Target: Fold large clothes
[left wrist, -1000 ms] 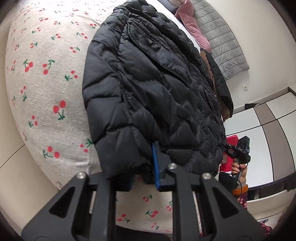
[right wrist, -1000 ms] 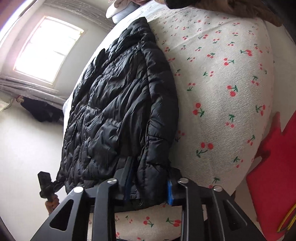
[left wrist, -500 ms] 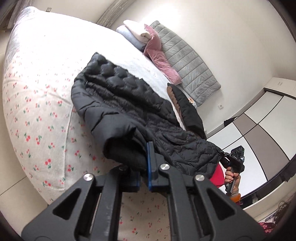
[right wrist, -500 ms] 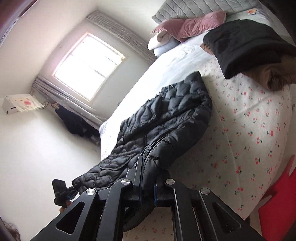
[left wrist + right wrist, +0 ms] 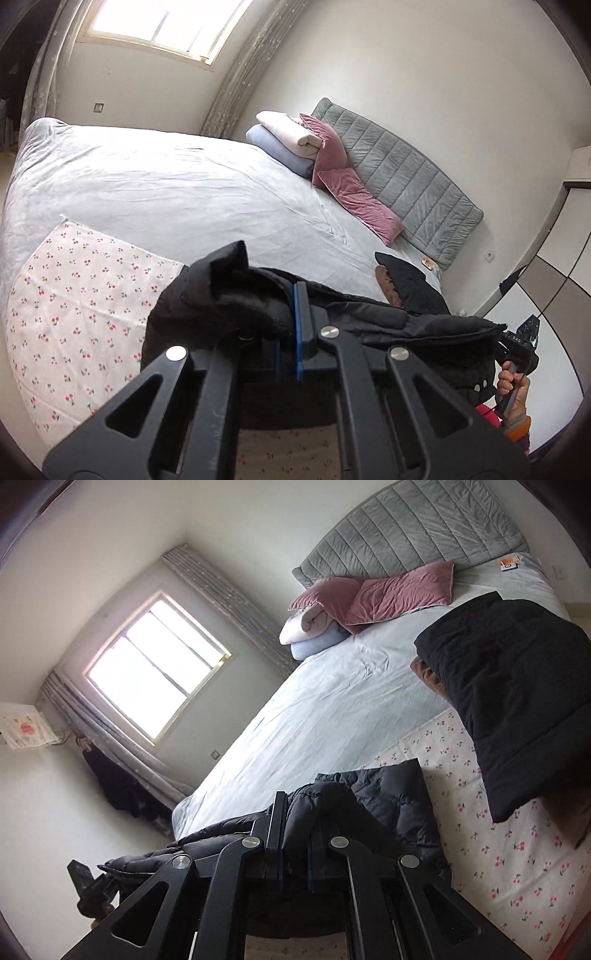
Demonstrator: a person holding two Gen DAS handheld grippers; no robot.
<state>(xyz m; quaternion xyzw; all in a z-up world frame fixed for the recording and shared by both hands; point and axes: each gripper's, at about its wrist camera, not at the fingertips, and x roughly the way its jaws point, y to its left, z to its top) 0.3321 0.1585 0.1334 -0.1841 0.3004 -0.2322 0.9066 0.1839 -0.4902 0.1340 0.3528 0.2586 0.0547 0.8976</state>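
Observation:
A black puffer jacket hangs lifted above the cherry-print sheet, stretched between both grippers. My left gripper is shut on one bottom corner of the jacket. My right gripper is shut on the other corner of the jacket. The right gripper also shows at the far right of the left wrist view, with jacket fabric reaching to it. The left gripper shows at the lower left of the right wrist view. Most of the jacket's body is hidden below the gripper frames.
A folded black garment lies on a brown one at the bed's right side. Pink pillows, folded blankets and a grey headboard cushion sit at the far end. The bed has a pale blue cover.
Both grippers have risen and tilted up with the jacket. It lay flat on the cherry sheet a second ago; now it hangs off the bed surface between them.

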